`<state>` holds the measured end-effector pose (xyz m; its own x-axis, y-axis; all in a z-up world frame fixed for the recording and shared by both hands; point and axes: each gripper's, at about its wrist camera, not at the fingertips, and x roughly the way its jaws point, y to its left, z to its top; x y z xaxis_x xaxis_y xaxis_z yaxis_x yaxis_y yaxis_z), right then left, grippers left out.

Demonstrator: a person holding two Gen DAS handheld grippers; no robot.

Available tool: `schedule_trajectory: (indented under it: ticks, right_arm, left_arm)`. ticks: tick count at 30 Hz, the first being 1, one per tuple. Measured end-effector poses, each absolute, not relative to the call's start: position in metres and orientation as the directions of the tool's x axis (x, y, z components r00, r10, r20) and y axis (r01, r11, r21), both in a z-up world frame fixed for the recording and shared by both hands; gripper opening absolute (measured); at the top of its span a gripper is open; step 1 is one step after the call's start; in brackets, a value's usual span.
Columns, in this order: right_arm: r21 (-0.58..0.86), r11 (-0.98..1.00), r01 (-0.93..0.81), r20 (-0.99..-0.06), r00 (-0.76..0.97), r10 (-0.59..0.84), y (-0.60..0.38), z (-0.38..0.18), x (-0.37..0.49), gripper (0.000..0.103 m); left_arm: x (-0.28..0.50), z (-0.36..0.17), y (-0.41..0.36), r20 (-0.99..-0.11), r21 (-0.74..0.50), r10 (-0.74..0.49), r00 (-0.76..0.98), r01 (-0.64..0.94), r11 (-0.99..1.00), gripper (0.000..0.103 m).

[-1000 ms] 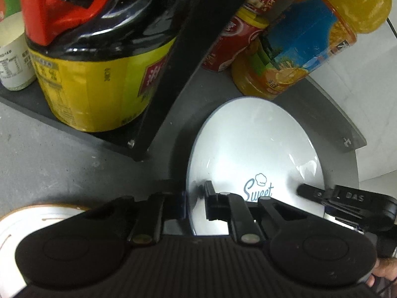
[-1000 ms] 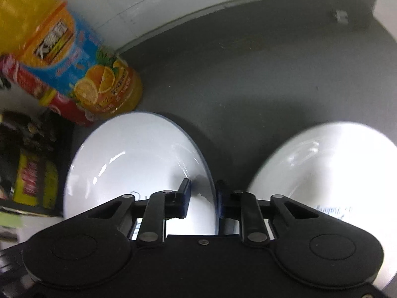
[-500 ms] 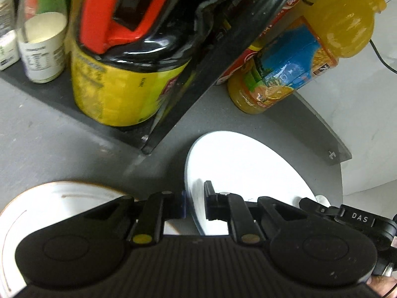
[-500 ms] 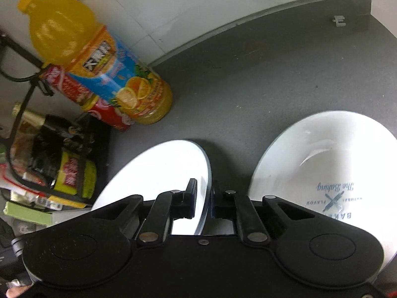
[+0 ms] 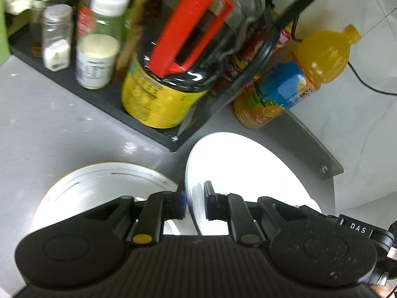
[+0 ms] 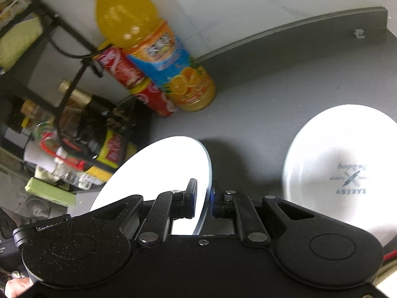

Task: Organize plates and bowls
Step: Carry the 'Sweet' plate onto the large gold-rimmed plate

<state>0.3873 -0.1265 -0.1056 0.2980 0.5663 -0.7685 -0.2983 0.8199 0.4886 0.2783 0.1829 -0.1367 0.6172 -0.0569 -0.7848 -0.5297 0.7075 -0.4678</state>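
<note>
the white plate (image 5: 248,171) stands on edge, its rim pinched between the left gripper (image 5: 194,202) fingers. the right gripper (image 6: 203,200) clamps its opposite rim the same way.

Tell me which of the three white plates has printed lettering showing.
The plate at the right, flat on the dark counter; the claw-held one and the orange-rimmed one show none.

Both wrist views look down closely, sharing the white plate (image 5: 248,173) (image 6: 158,168).
</note>
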Motion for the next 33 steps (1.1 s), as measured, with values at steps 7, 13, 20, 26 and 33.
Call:
schedule_trajectory:
  ticks: [7, 13, 20, 26, 33]
  right_arm:
    - [0.501, 0.789, -0.356, -0.761, 0.254, 0.597, -0.111, -0.098, 0.365, 0.011]
    - [0.495, 0.769, -0.406, -0.764, 0.219, 0.607, -0.095, -0.098, 0.344, 0.011]
    - [0.491, 0.750, -0.443, -0.772, 0.177, 0.610, -0.075, -0.104, 0.323, 0.011]
    - [0.465, 0.742, -0.482, -0.788, 0.157, 0.596, -0.057, -0.110, 0.307, 0.011]
    - [0.410, 0.762, -0.502, -0.812, 0.178, 0.555, -0.052, -0.115, 0.302, 0.011]
  left_arm:
    - [0.242, -0.131, 0.188, -0.777, -0.470, -0.010, 0.630, -0.569, 0.674, 0.011]
    - [0.208, -0.137, 0.197, -0.781, -0.472, 0.021, 0.624, -0.611, 0.636, 0.011]
    - [0.175, -0.143, 0.208, -0.792, -0.465, 0.049, 0.608, -0.653, 0.597, 0.011]
    - [0.155, -0.156, 0.219, -0.809, -0.459, 0.060, 0.585, -0.692, 0.558, 0.011]
    - [0.151, -0.170, 0.219, -0.827, -0.456, 0.030, 0.561, -0.701, 0.549, 0.011]
